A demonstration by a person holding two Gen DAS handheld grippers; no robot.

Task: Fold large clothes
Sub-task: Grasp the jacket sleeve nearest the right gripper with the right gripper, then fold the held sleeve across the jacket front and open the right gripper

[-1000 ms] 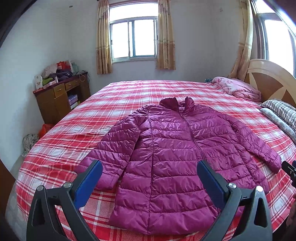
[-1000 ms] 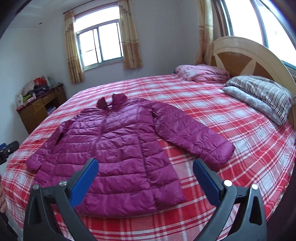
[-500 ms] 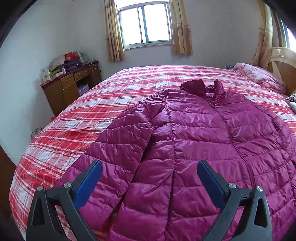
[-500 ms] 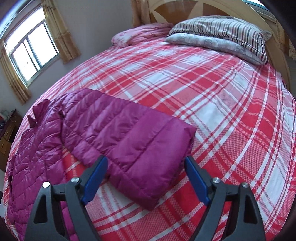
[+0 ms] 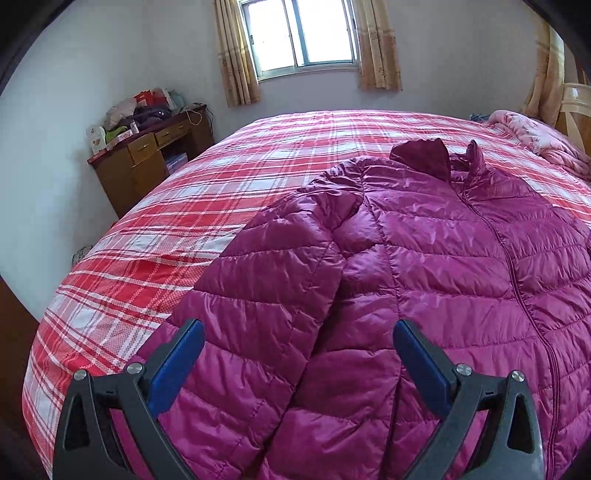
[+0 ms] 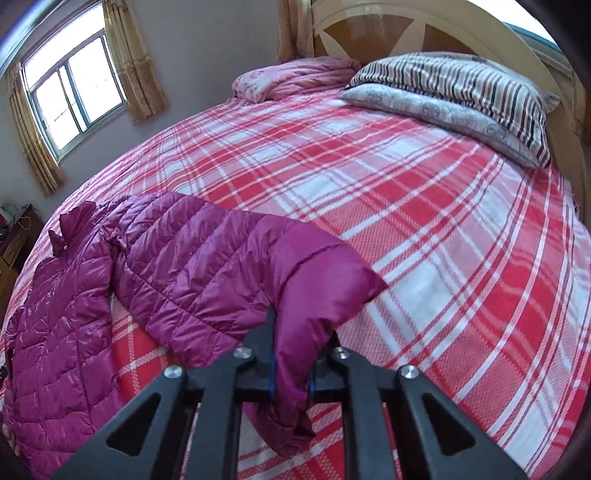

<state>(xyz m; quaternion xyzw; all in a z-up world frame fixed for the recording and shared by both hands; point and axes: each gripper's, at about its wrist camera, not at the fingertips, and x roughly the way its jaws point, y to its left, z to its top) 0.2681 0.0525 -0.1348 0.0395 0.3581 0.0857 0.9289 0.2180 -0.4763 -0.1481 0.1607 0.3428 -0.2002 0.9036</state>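
Item: magenta quilted down jacket, laid flat, front up and zipped, on a bed covered with a red, pink and white plaid sheet; collar toward the far window, sleeves spread to either side. Right tool: jaws have just been closing and now pinch the cuff end of the jacket's right-hand sleeve, the fabric bunched between the blue pads. Left tool: jaws wide apart, blue pads clear of the cloth, poised over the other sleeve near the bed's edge, nothing gripped. Surroundings: striped pillow stacked on a grey patterned pillow against the curved wooden headboard; pink folded quilt beside them at the head of the bed; tan curtains flanking the window; brown wooden cabinet by the wall, its top heaped with clothes, bags and small boxes. Nothing lies on the jacket or across its sleeves. Labels, writing: none legible; print on the cabinet's boxes too small to read.
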